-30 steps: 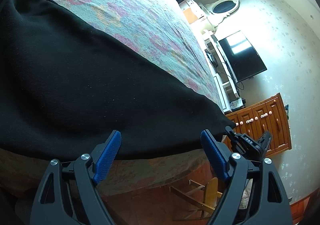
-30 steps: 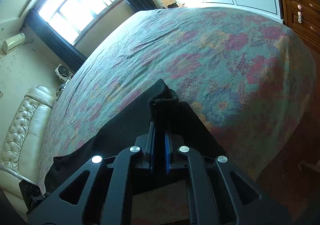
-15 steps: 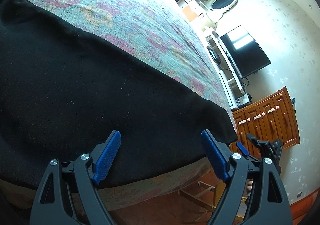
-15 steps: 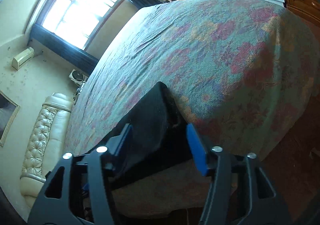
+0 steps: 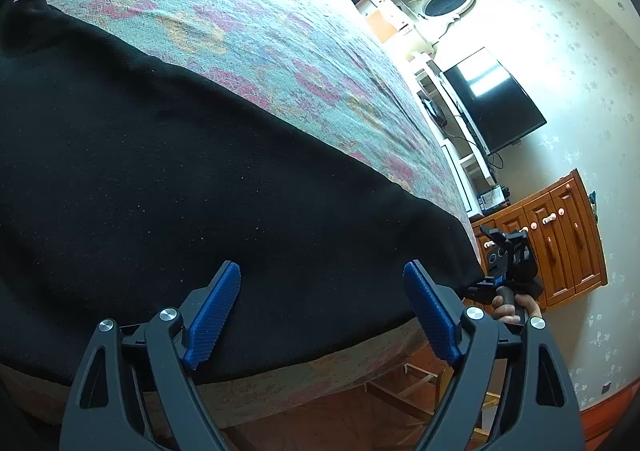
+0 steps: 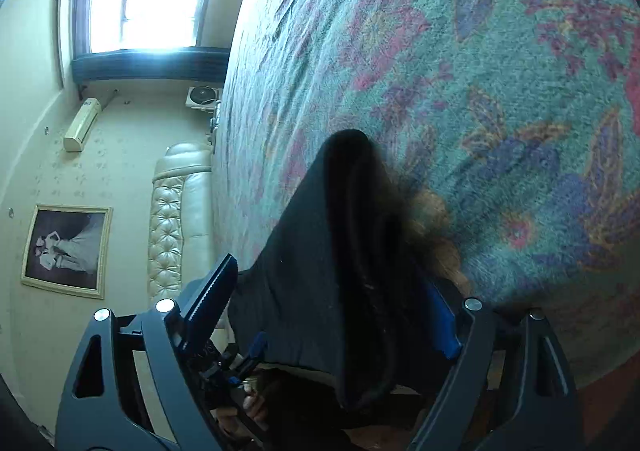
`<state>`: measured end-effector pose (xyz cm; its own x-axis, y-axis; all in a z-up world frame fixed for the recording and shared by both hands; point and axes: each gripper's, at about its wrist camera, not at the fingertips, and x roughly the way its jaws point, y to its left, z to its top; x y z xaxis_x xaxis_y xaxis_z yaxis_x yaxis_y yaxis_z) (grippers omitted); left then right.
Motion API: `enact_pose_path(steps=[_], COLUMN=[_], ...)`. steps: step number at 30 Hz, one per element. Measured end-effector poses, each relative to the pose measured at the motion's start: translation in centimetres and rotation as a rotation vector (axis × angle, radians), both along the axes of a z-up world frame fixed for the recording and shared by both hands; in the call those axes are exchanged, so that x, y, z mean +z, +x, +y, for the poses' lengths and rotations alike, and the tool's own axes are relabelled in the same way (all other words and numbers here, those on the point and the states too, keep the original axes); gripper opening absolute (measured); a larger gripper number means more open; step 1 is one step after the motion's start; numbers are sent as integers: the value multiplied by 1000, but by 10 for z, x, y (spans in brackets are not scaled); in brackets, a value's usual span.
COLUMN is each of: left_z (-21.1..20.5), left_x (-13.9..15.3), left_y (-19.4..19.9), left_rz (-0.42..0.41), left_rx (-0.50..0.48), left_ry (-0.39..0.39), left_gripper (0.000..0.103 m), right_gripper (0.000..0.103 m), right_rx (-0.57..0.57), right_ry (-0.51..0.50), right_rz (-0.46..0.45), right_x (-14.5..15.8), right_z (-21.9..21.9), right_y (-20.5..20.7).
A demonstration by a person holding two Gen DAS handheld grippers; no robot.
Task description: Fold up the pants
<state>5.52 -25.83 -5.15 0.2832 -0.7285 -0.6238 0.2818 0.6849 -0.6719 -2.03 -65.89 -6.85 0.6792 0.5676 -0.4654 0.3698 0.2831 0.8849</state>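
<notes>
Pants [image 5: 200, 191], black, lie on the floral bedspread [image 5: 260, 23]; both grippers' jaws gape wide, gripping nothing.

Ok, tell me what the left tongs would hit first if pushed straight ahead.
Likely the black pants lying on the floral bedspread: the open left tongs point at the cloth near the bed's edge, though depth is unclear.

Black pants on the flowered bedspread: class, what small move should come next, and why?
Probably close the right hand-held gripper on the end of the black pants. Its jaws stand open with the cloth's end between them, while the left hand-held gripper hangs open over the near edge. Neither grips anything.
</notes>
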Motion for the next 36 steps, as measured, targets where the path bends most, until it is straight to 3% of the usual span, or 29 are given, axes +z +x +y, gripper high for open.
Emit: enact_pose_path(steps=[3, 4, 5, 6, 8, 12, 13, 15, 17, 18, 20, 21, 22, 24, 28, 34, 35, 36], left_z=[-2, -3, -4, -4, -6, -8, -9, -10, -11, -12, -11, -11, -11, -12, -14, -10, -9, -9], left_x=[0, 1, 1, 1, 1, 0, -1, -1, -1, -1, 0, 0, 0, 0, 0, 3, 3, 4], left_y=[-1, -1, -1, -1, -1, 1, 0, 0, -1, -1, -1, -1, -2, -2, -5, -6, -6, -7], left_rz=[-6, -7, -8, -8, -8, -12, -15, -21, -31, -35, -41, -44, -46, -52, -69, -60, -56, -56], left_rx=[-1, 0, 2, 4, 8, 10, 9, 7, 2, 0, -4, -5, -6, -6, -6, -1, 2, 3], left_ry=[8, 10, 11, 12, 15, 20, 21, 27, 34, 36, 35, 33, 34, 36, 45, 30, 25, 24], left_gripper=[85, 85, 85, 85, 85, 85, 85, 85, 85, 85, 86, 86, 86, 86, 86, 86, 86, 86], right_gripper=[88, 79, 61, 26, 26, 24, 19, 17, 19, 20, 21, 30, 47, 55, 55, 53, 51, 40], right_rx=[-30, -23, -26, -27, -18, 65, 71, 55, -70, -141, -250, -260, -262, -261, -281, -299, -314, -332], right_ry=[75, 71, 43, -7, -75, -370, -453, -599, -651, -635, -584, -560, -545, -528, -441, -388, -392, -395], right_rz=[13, 20, 23, 16, -35, -95, -106, -103, -12, 47, 45, 25, 5, 1, 23, 75, 73, 71], right_x=[-6, -5, -1, 7, 25, 70, 77, 83, 69, 61, 55, 56, 58, 61, 51, 26, 24, 24], right_z=[-8, -8, -10, -11, -6, 9, 11, 7, -20, -33, -45, -40, -30, -5, 35, 56, 57, 59], right_y=[10, 14, 19, 22, 25, 33, 32, 27, 7, -6, -38, -50, -60, -81, -102, -91, -90, -88])
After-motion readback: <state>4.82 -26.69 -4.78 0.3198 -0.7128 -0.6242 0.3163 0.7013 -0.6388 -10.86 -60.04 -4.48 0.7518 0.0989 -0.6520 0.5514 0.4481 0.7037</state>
